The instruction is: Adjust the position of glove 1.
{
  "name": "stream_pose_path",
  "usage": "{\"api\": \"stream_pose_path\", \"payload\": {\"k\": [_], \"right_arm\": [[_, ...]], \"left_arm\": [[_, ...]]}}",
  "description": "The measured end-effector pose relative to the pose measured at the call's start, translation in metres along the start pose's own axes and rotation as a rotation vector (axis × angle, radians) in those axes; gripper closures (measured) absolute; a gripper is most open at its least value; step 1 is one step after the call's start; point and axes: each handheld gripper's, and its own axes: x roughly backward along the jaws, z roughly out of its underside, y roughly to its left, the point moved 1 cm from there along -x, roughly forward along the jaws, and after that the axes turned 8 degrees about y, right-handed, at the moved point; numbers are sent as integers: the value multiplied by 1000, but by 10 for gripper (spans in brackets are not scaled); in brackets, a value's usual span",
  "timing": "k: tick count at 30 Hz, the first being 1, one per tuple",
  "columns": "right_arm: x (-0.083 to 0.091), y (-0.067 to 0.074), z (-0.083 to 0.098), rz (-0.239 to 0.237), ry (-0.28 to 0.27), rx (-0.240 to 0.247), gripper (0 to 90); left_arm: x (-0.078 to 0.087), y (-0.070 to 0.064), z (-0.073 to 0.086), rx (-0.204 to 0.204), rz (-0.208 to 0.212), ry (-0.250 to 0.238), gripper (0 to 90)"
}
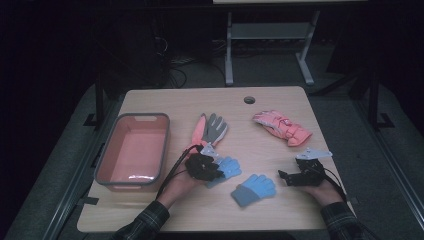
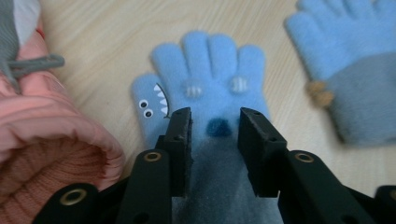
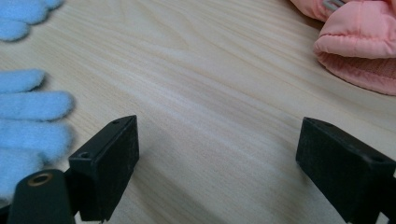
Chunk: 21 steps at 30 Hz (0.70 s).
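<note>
A: Count the gloves for me; how many of each kind?

B: Four in all on the wooden table (image 1: pixel 270 97); two fluffy blue ones and two padded pink ones. The near blue glove (image 2: pixel 205 79) lies flat under the left gripper (image 1: pixel 206 167), and it carries a small face with eyes and teeth on its thumb side; the second blue glove (image 1: pixel 253 189) lies just beside it toward the person's right, apart from it. One pink glove with a grey palm (image 1: pixel 210 129) sits behind the left gripper; the other pink glove (image 1: pixel 281 127) lies toward the far right of the table.

A: And containers?

B: One; a pink bin with a grey rim (image 1: pixel 116 125) at the left of the table, well apart from the gloves.

A: The jaws?

B: In the left gripper view the jaws stand narrowly apart over the grey cuff of the near blue glove; the cuff lies between them and the pads do not press on it. The right gripper (image 1: pixel 295 176) rests low over bare wood with its jaws spread wide and nothing between them.

A: Room to move?

B: Bare wood runs down the middle between the two pink gloves; the second blue glove lies just beside the right gripper; the near table edge is close behind both hands; the bin's left wall sits near the table's left edge.
</note>
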Motion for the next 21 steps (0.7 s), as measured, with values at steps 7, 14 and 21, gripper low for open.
{"api": "stream_pose_path", "payload": {"k": [7,14,21], "right_arm": [[0,0,0,1,0,-1,125],[-1,0,-1,5,2,-5,125],[-1,1,-2,4,1,-6,126]], "left_arm": [[-1,5,3,4,36,-24,870],[17,3,-2,0,56,-57,876],[28,-9,-13,8,101,-104,876]]}}
